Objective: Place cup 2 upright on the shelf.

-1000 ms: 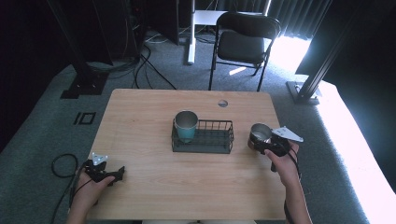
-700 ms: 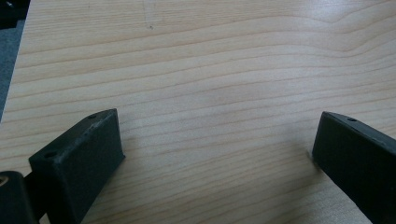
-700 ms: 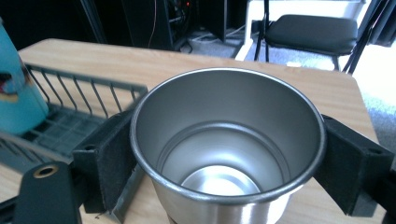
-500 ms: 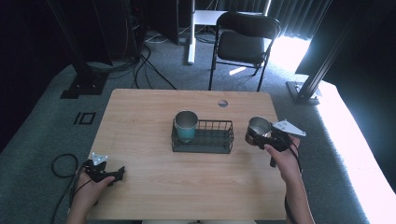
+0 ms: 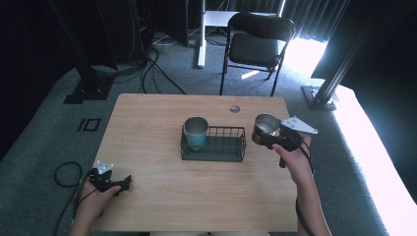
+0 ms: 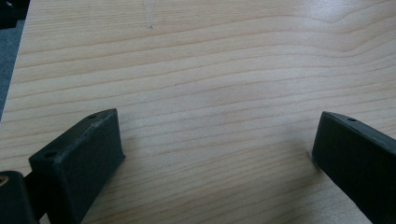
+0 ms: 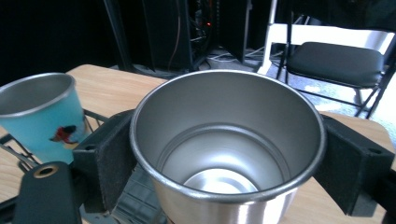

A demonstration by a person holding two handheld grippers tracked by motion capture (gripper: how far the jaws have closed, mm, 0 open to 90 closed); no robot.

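Observation:
My right gripper (image 5: pixel 268 135) is shut on a steel cup (image 5: pixel 266 127), held upright in the air just right of a black wire basket (image 5: pixel 213 154). In the right gripper view the steel cup (image 7: pixel 229 144) sits empty between both jaws. A blue cup (image 5: pixel 195 132) with a steel rim stands in the basket's left end; it shows as the blue cup (image 7: pixel 39 114) at the left of the right gripper view. My left gripper (image 5: pixel 123 183) rests open at the table's near left corner, and its jaws in the left gripper view span bare wood (image 6: pixel 210 93).
The wooden table (image 5: pixel 147 118) has a round cable hole (image 5: pixel 234 108) near its far edge. A black folding chair (image 5: pixel 255 46) stands behind the table. Cables lie on the grey carpet at the left, and a black frame post (image 5: pixel 334 73) rises at the right.
The right gripper has lifted the steel cup and carried it a little left, toward the basket's right end. The left gripper has stayed put.

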